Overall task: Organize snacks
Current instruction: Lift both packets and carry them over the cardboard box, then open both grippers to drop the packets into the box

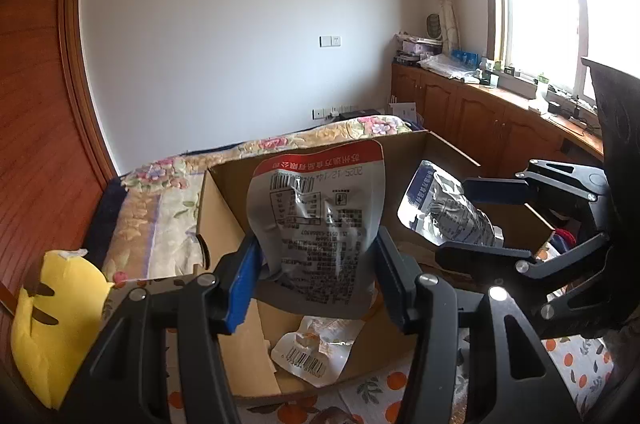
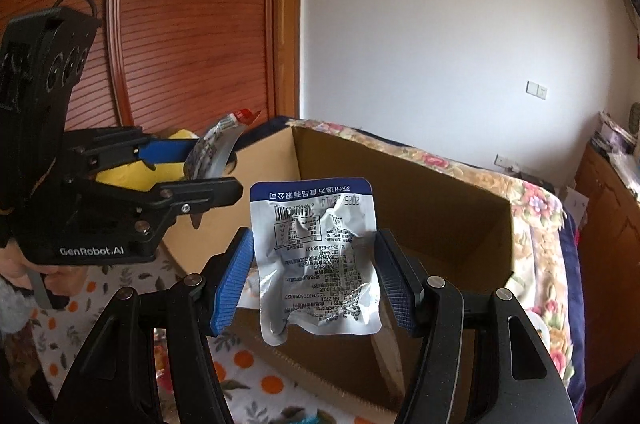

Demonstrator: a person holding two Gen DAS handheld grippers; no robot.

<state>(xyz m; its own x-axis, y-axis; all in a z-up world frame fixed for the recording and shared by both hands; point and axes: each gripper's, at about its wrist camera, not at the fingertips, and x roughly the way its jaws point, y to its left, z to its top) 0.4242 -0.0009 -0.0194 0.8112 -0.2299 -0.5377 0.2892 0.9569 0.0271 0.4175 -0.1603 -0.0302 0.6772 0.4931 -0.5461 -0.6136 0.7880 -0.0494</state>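
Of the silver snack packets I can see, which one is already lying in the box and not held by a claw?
The small clear-and-silver packet lying on the cardboard box floor. The red-trimmed packet sits in the left claw, the blue-trimmed packet in the right claw.

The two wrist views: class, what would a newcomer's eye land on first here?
First, the two foil snack packets held up over the open cardboard box: the red-edged packet clamped in the left gripper, and the blue-edged packet clamped in the right gripper. Next, the yellow plush toy left of the box, and another packet lying on the box floor.
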